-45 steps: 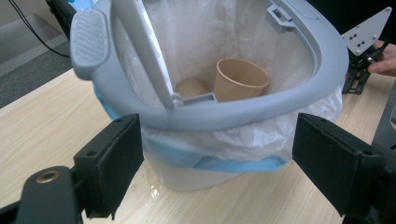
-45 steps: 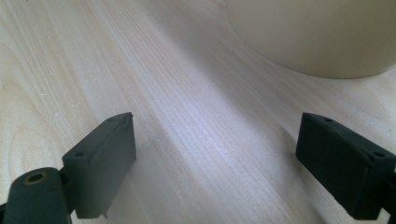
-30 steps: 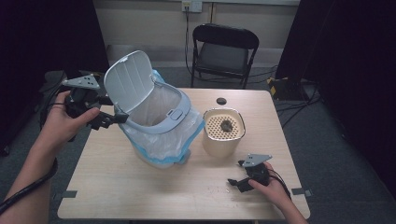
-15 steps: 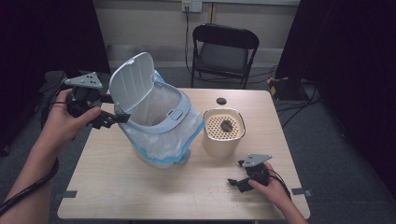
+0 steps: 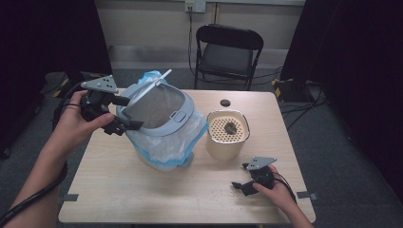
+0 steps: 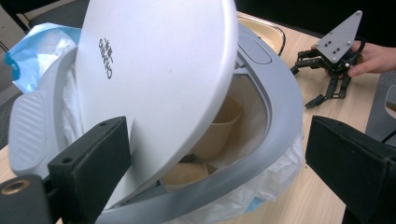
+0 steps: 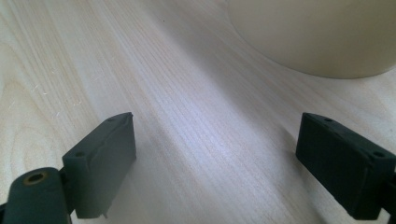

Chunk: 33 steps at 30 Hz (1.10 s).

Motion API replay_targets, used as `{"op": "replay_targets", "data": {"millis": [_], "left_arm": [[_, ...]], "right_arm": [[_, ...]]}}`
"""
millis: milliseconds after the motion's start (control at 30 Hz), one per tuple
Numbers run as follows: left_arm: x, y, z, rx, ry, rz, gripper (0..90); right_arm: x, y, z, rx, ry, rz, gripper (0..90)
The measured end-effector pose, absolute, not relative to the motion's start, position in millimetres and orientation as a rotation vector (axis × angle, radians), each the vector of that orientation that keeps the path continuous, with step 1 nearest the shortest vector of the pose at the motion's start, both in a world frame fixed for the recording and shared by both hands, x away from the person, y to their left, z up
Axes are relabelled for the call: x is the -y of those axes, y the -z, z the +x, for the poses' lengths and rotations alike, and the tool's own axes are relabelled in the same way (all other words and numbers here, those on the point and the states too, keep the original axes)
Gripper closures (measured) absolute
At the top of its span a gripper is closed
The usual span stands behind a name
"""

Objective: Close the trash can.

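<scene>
A grey bin [image 5: 161, 124] lined with a white and blue plastic bag stands left of centre on the wooden table [image 5: 142, 190]. Its white lid [image 5: 156, 84] hangs half lowered over the mouth. My left gripper [image 5: 130, 113] is open at the bin's left rim. In the left gripper view the lid [image 6: 154, 79] slants between the wide jaws of that gripper [image 6: 219, 158], close to the left jaw, and paper cups [image 6: 219, 130] lie inside the bin. My right gripper [image 5: 239, 175] rests open on the table at the front right, its jaws [image 7: 215, 158] holding nothing.
A beige round container [image 5: 228, 134] with a perforated top and a dark lump on it stands right of the bin; its wall [image 7: 317, 32] is just ahead of the right gripper. A small black disc [image 5: 225, 102] lies behind it. A black folding chair [image 5: 228, 52] stands beyond the table.
The lid has swung down from upright to half lowered over the bin. My left gripper has moved right, closer to the bin's rim. The right gripper has stayed put.
</scene>
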<state>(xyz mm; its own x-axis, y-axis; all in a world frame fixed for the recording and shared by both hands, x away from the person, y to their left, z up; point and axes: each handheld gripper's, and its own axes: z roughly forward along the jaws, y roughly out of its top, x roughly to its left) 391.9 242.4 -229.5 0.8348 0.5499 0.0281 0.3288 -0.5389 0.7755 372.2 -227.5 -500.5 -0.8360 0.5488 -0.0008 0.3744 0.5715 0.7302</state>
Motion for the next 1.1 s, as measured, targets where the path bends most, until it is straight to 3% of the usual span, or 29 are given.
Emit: {"op": "replay_targets", "data": {"millis": [67, 200, 333, 400, 667, 1100], "left_arm": [[-241, 230, 391, -0.630, -0.333, 2.188, 6.6], [-237, 230, 389, -0.598, -0.289, 2.179, 17.9], [-231, 231, 389, -0.582, -0.293, 2.215, 21.2], [-227, 230, 390, -0.574, -0.292, 2.219, 28.9], [-215, 236, 397, -0.604, -0.266, 2.244, 44.1], [-196, 244, 412, -0.690, -0.363, 2.194, 46.3]], "right_arm": [[227, 500, 372, -2.577, -1.116, 0.771, 11.5], [227, 500, 372, -2.577, -1.118, 0.770, 11.5], [227, 500, 372, -2.577, -1.118, 0.770, 11.5], [227, 500, 372, -2.577, -1.118, 0.770, 11.5], [227, 500, 372, -2.577, -1.118, 0.770, 11.5], [227, 500, 372, -2.577, -1.117, 0.770, 11.5]]}}
